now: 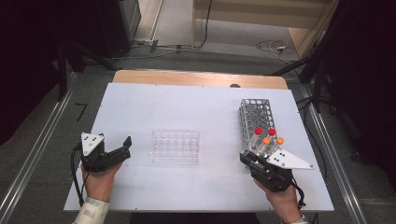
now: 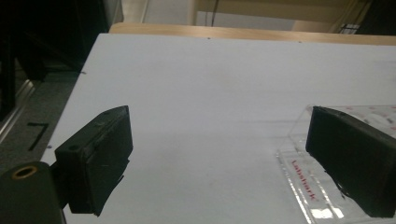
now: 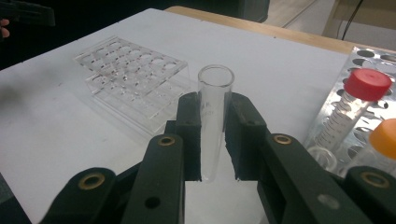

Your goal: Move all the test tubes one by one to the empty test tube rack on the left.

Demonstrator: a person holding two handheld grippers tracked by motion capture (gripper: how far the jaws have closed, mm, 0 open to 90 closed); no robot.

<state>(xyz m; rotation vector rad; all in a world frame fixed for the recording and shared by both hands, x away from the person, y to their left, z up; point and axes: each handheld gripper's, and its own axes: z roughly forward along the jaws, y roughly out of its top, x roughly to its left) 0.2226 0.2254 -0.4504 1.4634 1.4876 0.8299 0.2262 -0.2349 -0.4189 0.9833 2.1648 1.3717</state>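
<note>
A clear glass test tube [image 3: 215, 107] stands upright between the two pads of my right gripper [image 3: 214, 126], which is shut on it. That gripper [image 1: 246, 159] hovers at the near end of the metal rack [image 1: 256, 116]. The metal rack holds two red-capped tubes [image 1: 258, 131] and two orange-capped tubes [image 1: 266, 140]. A clear acrylic rack [image 1: 175, 145] with empty holes sits mid-table. My left gripper [image 1: 125, 148] rests left of it, open, with nothing between its jaws. A corner of the acrylic rack [image 2: 299, 179] lies behind the right jaw in the left gripper view.
The white tabletop [image 1: 210, 107] has bare room at the back and left. A wooden edge [image 1: 201, 78] runs along its far side. Metal rails [image 1: 32, 158] flank the table, and cables [image 1: 271, 45] lie on the floor beyond.
</note>
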